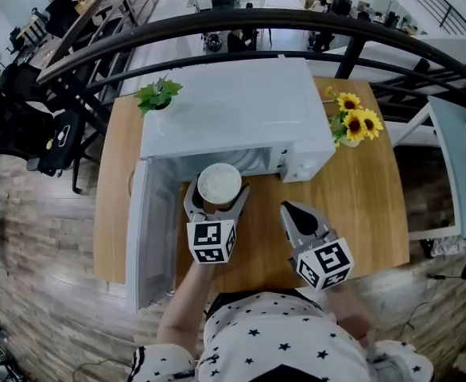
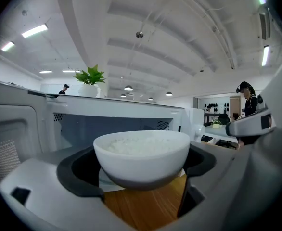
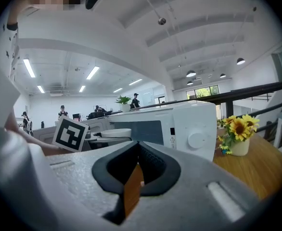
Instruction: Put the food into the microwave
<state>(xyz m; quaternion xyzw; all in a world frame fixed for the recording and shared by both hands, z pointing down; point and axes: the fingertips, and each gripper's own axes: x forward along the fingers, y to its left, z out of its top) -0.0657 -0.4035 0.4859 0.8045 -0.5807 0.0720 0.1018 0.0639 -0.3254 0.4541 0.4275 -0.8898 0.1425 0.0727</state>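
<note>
You're mid-insertion: left gripper clasps the bowl, with the open microwave just ahead; carry it forward, level. Right gripper is clenched, empty.

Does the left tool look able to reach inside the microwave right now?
Probably yes: the white microwave has its door wide open, and the left tool, shut on the white bowl of rice, is at the opening with nothing between.

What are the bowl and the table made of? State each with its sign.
Bowl: probably glazed ceramic, possibly melamine; smooth, evenly white wall with a soft sheen.
Table: wood or wood-look laminate; warm orange-brown top with faint grain, fairly matte.
</note>
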